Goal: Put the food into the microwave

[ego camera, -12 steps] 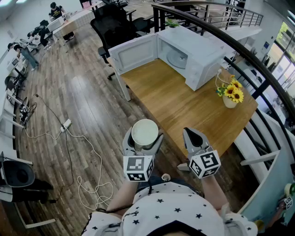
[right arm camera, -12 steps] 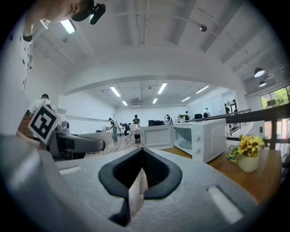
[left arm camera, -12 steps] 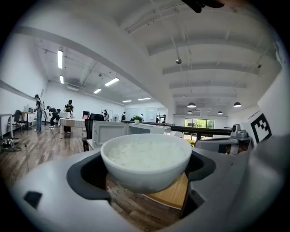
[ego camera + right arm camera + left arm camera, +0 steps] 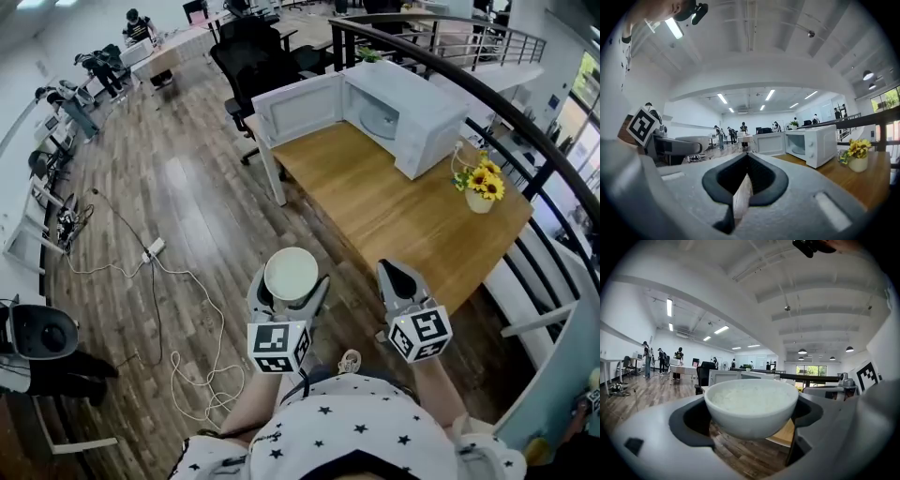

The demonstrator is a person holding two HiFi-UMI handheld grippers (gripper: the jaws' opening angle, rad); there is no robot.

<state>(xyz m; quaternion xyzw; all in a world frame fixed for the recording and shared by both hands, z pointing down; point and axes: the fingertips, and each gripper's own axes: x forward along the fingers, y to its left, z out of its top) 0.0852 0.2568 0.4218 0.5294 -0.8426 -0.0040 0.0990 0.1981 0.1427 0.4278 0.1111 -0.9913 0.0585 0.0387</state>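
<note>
rice bowl [image 4: 751, 406] in wide l gripper [image 4: 291, 286]; r gripper [image 4: 397, 275] closed

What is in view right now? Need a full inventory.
bowl of rice: 1, white, in the left claw, above the floor
microwave: 1, white, far end of table, door open
table: 1, wood top, ahead to the right
sunflower vase: 1, yellow flowers in a pale pot, on table right of microwave
office chair: at least 1, black, behind table
railing: 1, black, curving along the right
power strip: 1, white, floor at left
cables: white, trailing over floor
people: several, far desks, upper left
left claw: 1, grey, shut on bowl
right claw: 1, grey, shut, empty
shirt: white, dark stars, bottom edge
</note>
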